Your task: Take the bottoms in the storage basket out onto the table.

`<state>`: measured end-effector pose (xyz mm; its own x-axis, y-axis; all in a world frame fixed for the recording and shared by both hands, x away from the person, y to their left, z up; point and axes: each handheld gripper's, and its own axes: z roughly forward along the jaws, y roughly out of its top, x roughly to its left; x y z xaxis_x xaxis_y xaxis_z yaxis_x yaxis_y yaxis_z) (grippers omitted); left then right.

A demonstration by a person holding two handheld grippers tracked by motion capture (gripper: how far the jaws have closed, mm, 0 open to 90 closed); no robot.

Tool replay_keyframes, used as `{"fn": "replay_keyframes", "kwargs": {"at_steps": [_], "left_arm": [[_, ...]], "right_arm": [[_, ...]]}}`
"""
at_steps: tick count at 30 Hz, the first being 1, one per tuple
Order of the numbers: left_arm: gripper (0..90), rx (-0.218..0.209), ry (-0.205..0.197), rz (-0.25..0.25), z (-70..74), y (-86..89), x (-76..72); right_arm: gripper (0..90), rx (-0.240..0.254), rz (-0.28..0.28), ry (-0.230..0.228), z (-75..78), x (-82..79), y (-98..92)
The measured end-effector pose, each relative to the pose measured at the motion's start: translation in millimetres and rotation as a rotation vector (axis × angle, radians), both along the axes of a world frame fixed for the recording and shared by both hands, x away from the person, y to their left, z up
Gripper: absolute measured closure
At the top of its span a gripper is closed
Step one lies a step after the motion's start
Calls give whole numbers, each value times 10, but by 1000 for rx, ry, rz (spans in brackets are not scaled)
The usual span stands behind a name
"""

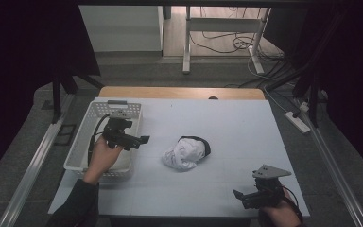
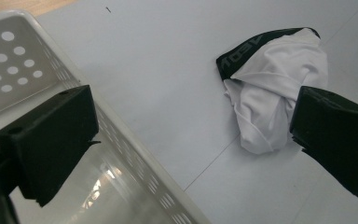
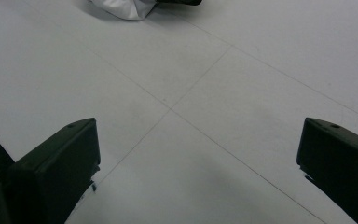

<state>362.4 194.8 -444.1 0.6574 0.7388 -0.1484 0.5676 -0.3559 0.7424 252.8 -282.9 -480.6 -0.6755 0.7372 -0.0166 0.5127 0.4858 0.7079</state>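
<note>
Crumpled white cloth garment with a black waistband (image 1: 186,152) lies at centre frame on the pale grey tabletop (image 1: 236,123). Left claw (image 1: 139,140), released, hovers over the white perforated plastic basket (image 1: 86,127) at left; right claw (image 1: 239,194), released, lower right.

Basket (image 1: 82,142) at the table's (image 1: 246,123) left — garment (image 1: 185,153) mid-table, apart.

Probably a lab, dark curtains (image 1: 23,56), metal frame rails (image 1: 33,163), floor cables (image 1: 227,42)
</note>
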Motion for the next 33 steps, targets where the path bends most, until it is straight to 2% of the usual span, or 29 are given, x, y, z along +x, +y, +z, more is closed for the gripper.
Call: {"fn": "replay_keyframes", "kwargs": {"at_steps": [11,33], "left_arm": [[6,-15,3,3,-3,69,-84],[5,-11,8,5,-41,164,-273]], "right_arm": [[0,-1,1,-1,1,-1,-1],[0,1,-2,0,1,-1,1]]}}
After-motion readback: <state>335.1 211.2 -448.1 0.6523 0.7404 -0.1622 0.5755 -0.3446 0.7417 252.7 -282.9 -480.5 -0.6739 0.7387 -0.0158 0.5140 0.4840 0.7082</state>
